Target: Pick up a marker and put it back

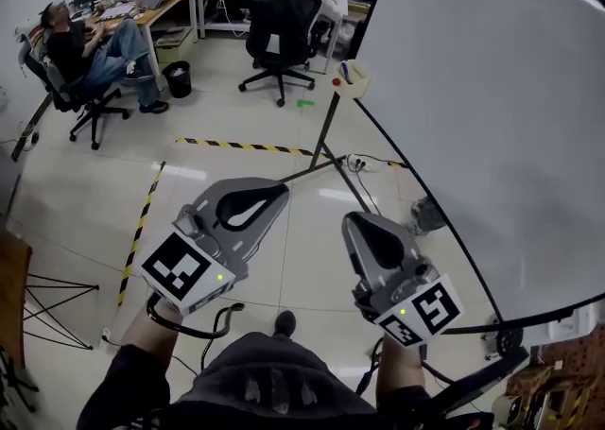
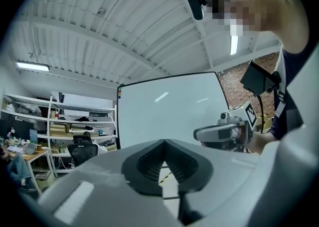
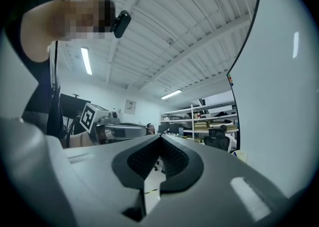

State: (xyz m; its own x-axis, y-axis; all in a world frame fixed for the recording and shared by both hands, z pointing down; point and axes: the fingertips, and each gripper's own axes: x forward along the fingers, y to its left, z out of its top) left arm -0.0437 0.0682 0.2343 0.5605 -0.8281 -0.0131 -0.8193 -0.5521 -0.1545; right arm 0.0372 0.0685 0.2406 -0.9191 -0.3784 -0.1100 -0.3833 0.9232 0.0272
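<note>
Task not begun: no marker held.
Left gripper (image 1: 280,194) and right gripper (image 1: 354,222) are both closed and empty, near the whiteboard (image 1: 492,116). No marker identifiable; one is possibly in the holder (image 1: 352,78) at the board's far edge.

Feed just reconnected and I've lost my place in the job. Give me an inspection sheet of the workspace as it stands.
Surface: whiteboard blank, on a stand over a tiled floor.
Job's things: no marker clearly seen; small pale holder at the board's corner, contents unclear.
Clutter: small green item on the floor.
Grippers: left gripper and right gripper both shut, nothing between the jaws.
Cables: power strip with its lead by the stand's foot.
Surroundings: hazard tape, office chair, bin, seated person at a desk.
</note>
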